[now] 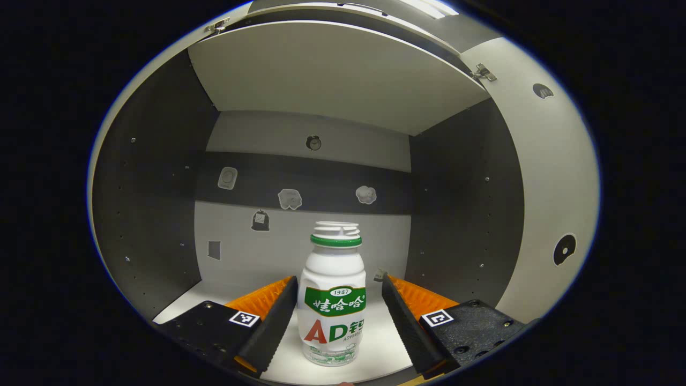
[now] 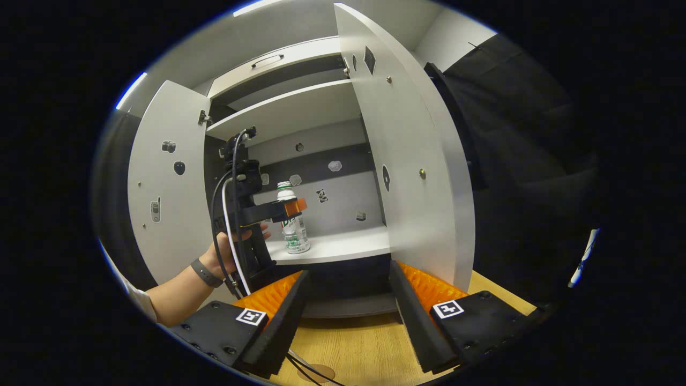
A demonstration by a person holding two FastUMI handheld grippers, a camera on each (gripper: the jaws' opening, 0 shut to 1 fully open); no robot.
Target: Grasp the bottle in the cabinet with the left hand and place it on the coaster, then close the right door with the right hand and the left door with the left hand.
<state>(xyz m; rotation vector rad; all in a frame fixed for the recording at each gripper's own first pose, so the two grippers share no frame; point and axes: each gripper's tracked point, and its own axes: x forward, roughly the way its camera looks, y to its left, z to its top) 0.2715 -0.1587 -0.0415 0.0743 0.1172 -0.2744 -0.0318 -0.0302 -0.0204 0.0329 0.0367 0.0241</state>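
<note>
Bottle (image 1: 332, 295) stands straight up between the left gripper's (image 1: 336, 308) two fingers, at 12 o'clock from them, dead ahead. The fingers are open wide. One sits on each side of the bottle. There looks to be a small gap on each side, so they are not squeezing it yet. The bottle's long way runs up and down, from 6 to 12 o'clock, with the cap on top. So the fingers only need to close in from 9 and 3 o'clock, I think.

The bottle sits on the shelf (image 1: 386, 343) inside the cabinet, near the front edge. In the right gripper view the bottle (image 2: 293, 225) is far off at about 11 o'clock, and the left gripper (image 2: 292, 208) reaches to it, held by a hand (image 2: 236, 246).

The right gripper (image 2: 348, 300) is open too and holds nothing. It hangs over the table (image 2: 364, 348), well away from the bottle. The left one is much nearer.

Both doors are open: the left door (image 2: 166, 203) at 9 o'clock and the right door (image 2: 407, 161) at 1 o'clock. A round coaster (image 2: 316, 373) peeks out at 6 o'clock.
</note>
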